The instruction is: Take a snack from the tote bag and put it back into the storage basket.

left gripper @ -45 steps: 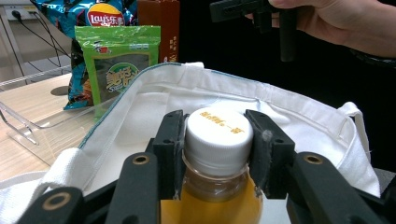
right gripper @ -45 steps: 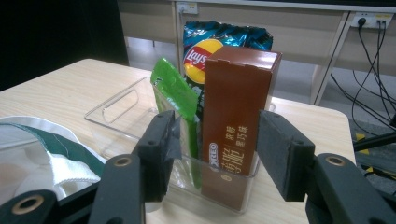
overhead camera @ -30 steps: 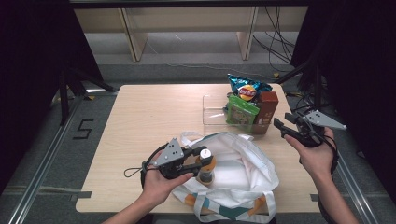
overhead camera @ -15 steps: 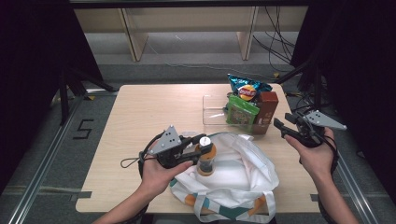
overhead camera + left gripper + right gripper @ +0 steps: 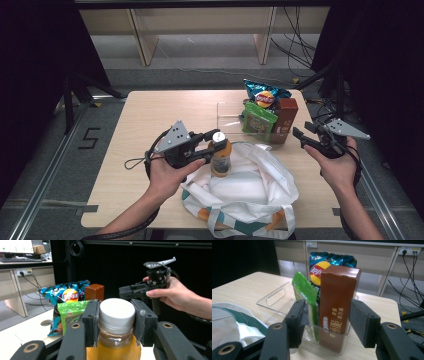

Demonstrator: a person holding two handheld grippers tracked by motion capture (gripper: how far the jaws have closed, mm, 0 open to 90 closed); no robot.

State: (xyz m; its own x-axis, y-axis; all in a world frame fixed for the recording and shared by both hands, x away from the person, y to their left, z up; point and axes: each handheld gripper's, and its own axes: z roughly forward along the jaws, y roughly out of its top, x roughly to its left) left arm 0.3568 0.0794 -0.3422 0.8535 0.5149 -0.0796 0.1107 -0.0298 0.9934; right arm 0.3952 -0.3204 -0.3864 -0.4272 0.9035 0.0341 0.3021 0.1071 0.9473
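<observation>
At the left of centre in the high view we see the left tool (image 5: 207, 145), its jaws closed on the white cap of one bottle (image 5: 220, 157) of orange drink, held upright over the white bag (image 5: 250, 192) at the lower middle of the bench (image 5: 150, 115). In the left gripper view the pads press both sides of the cap; the bottle's lower part is cut off by the frame. Right of centre stands one clear bin (image 5: 235, 117) holding three things: one blue chip bag (image 5: 264, 95), one green packet (image 5: 259, 120) and one brown box (image 5: 285, 117). At the far right, the right tool (image 5: 302, 136) has its jaws spread, holding nothing. The green packet's print is too small for us to read.
</observation>
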